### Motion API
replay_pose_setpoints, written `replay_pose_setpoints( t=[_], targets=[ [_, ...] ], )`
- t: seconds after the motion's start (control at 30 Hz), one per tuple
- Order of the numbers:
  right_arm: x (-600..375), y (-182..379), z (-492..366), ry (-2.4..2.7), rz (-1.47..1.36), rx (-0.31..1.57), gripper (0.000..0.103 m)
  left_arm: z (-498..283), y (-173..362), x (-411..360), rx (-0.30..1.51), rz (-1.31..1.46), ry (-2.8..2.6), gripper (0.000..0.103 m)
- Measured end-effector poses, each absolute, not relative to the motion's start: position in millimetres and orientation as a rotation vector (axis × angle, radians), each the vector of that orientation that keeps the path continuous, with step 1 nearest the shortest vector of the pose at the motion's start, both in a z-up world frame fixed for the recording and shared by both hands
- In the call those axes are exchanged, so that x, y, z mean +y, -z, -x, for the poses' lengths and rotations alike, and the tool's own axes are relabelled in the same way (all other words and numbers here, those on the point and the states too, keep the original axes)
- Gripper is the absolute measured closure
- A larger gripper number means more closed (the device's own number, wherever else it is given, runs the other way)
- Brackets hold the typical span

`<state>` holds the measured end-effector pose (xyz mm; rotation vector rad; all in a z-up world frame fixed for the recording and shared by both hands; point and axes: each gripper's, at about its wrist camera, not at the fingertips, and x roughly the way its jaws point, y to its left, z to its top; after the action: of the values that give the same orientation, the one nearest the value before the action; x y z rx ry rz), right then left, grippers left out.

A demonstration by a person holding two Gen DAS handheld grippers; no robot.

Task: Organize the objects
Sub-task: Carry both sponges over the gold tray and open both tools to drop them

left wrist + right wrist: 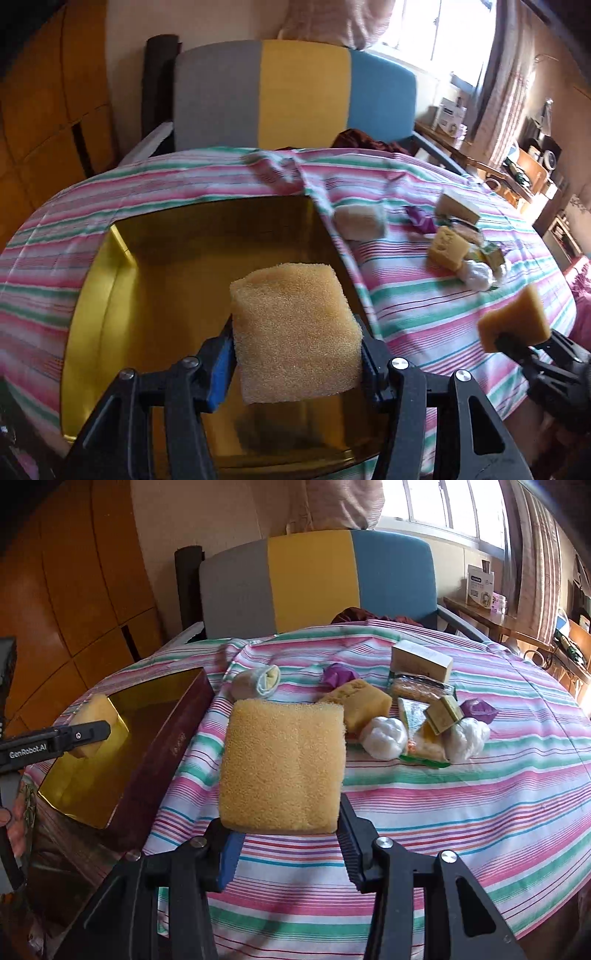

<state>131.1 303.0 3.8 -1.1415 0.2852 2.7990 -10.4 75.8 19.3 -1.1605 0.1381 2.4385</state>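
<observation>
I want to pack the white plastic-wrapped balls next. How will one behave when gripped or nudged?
Each white ball looks soft and crinkly, so it would probably squash between the fingers. Its rounded shape suggests it may roll on the striped cloth if pushed. The glossy wrap could be slippery; it is probably light.

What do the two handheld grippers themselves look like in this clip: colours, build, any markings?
Both are black angular linkage frames with silver pivot bolts. The left gripper and right gripper each have a blue pad on one finger and a black ribbed pad opposite. White "GenRobot.AI" lettering runs along the left gripper's side.
</observation>
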Motion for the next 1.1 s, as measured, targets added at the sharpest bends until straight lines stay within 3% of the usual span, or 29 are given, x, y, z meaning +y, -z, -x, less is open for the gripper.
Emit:
replay_pose_setpoints(
  t=[0.23, 0.53, 0.7, 0.77, 0.87, 1.1],
  targets=[
    [258, -34, -112, -2.912, 1.117, 0.256, 0.057, 40, 13, -1, 0.102, 1.329, -2.538, 0.046],
    [190, -53, -84, -3.055, 1.143, 0.165, 0.057, 51, 40, -28, 0.15, 1.412, -2.55, 0.044],
    [164, -41, -70, -3.073, 1.228, 0.144, 0.057, 43, 42, -34, 0.14, 1.401, -2.551, 0.037],
    [157, -34, -63, -3.065, 1.285, 0.153, 0.057, 35, 36, -37, 0.11, 1.373, -2.556, 0.023],
    [146, -23, -55, -3.057, 1.357, 0.165, 0.057, 21, 26, -42, 0.077, 1.321, -2.589, 0.011],
    [118, -1, -39, -3.045, 1.497, 0.147, 0.057, 3, 7, -61, 0.03, 1.223, -2.675, 0.011]
  ],
)
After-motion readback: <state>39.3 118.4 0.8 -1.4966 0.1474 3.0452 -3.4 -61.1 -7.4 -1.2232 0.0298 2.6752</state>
